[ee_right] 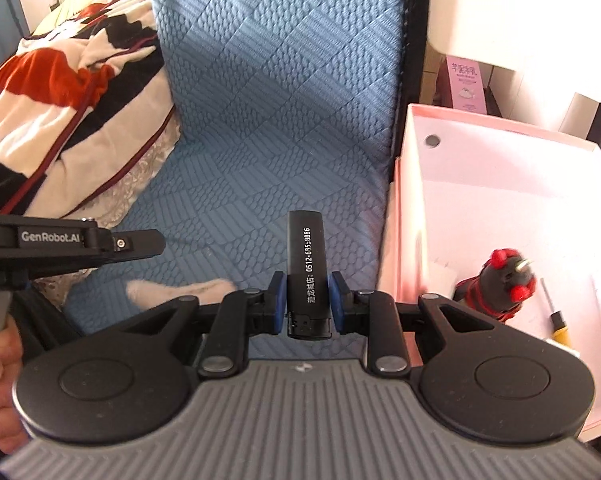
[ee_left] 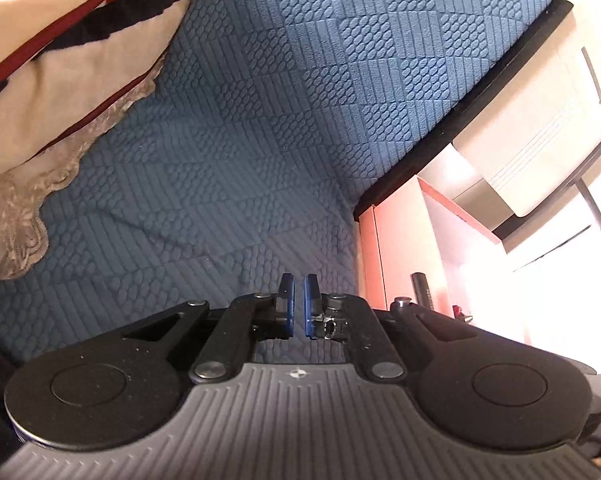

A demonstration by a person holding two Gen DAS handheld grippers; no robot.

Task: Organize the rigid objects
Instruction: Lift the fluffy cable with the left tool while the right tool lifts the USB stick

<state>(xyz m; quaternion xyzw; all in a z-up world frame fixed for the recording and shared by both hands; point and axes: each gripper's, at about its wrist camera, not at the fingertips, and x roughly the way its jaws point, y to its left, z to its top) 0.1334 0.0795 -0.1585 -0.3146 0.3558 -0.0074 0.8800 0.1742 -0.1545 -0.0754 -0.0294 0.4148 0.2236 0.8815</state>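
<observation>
Clamping black lighter point(ee_right: 305, 276), right gripper point(ee_right: 305, 300) level.

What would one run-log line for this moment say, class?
right gripper: shut on black lighter | left gripper: shut, empty | pink box: right of lighter, holds red-black toy, screwdriver

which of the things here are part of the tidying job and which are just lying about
Part of the job:
- black plastic lighter with white print, clamped in the right gripper
- pink cardboard box
- red and black toy figure and yellow-handled screwdriver, both in the box
- left gripper, closed on nothing

Lying about:
- blue quilted bed cover
- red, black and white blanket
</observation>
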